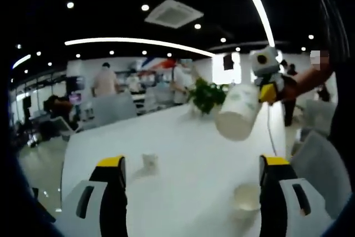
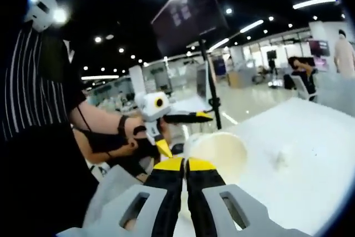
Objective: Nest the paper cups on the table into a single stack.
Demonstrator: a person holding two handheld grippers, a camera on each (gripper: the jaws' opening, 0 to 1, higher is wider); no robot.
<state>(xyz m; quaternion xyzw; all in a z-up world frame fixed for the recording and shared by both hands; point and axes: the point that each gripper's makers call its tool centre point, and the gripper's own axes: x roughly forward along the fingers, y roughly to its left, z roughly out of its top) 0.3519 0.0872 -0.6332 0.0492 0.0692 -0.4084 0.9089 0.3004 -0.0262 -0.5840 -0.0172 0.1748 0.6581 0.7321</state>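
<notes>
Matt paper cup (image 1: 237,111) (white); glossy table (image 1: 183,154).

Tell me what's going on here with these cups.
A person with a gripper in each hand is gathering paper cups on a white table. The right gripper holds a cup by its rim, lifted in the air and tilted. The left gripper is open and holds nothing, hovering over the table. Two more cups rest on the table: an upright cup near the left gripper, and a small cup farther back.
</notes>
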